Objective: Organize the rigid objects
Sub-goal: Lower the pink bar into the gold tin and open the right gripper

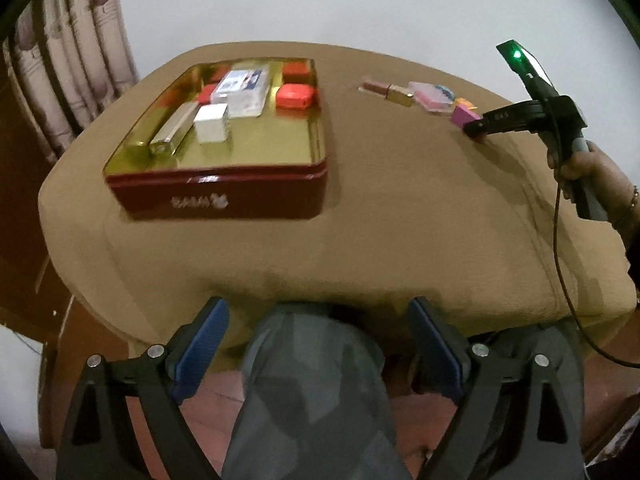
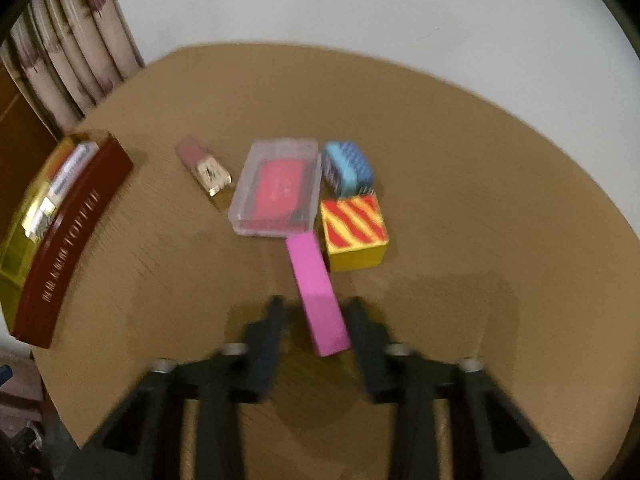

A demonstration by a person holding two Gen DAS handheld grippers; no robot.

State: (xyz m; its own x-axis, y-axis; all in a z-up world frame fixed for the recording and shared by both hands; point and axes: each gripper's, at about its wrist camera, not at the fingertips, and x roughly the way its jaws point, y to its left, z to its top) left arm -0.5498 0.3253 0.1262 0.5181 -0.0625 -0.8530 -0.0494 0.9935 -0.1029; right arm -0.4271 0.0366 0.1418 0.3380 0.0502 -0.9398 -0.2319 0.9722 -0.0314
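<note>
Far left: pleated patterned curtain (image 2: pixel 76 64) beside plain white wall (image 2: pixel 360 4). Below: tan cloth-covered table (image 1: pixel 360 220). Left on it: open dark-red tin with gold interior (image 1: pixel 224 196), holding red, white and gold items, blurred. Right of tin: gold-capped lipstick (image 2: pixel 206 172), clear plastic case with red insert (image 2: pixel 276 188), blue dotted block (image 2: pixel 348 168), red-and-yellow striped block (image 2: pixel 354 228), long pink block (image 2: pixel 320 296). Left gripper (image 1: pixel 318 344) gaping wide, empty, off the near edge. Right gripper (image 2: pixel 316 320) straddling the pink block's near end, parted; contact unclear through blur.
</note>
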